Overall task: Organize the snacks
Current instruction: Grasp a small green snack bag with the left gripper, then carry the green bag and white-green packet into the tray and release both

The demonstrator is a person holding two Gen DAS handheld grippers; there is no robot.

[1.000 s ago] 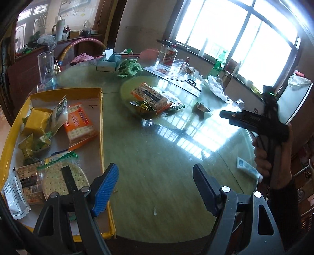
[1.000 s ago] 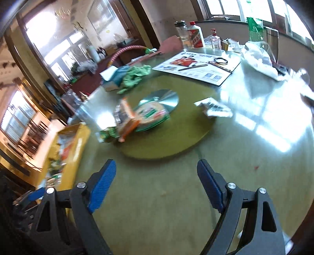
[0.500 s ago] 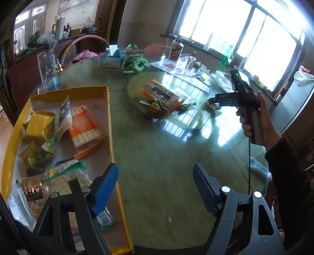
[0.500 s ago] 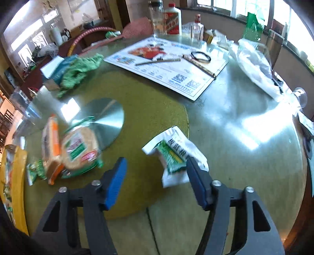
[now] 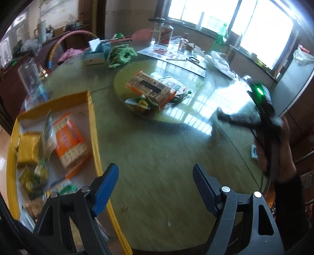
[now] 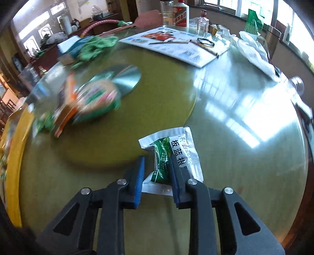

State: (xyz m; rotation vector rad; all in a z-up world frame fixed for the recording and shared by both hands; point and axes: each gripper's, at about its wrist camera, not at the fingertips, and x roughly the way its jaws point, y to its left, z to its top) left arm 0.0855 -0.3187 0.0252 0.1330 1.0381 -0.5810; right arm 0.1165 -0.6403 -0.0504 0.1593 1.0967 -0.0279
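Glass table point(image 6: 235, 121) — sachet point(image 6: 176, 155) lengthwise between closing right gripper point(image 6: 157, 172); left gripper point(image 5: 155, 176) apart.

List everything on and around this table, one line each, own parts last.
sachet: one, white and green, between the right fingers
snack pile: several packets, orange and green, on the turntable
turntable: one, olive, table centre
tray: one, yellow, holding snack packets
tissue box: one, teal, far side
cloth: one, green, beside the box
leaflet: one, white, far side
bottle: one, white and red, far edge
left gripper: open, empty
right gripper: closing around the sachet
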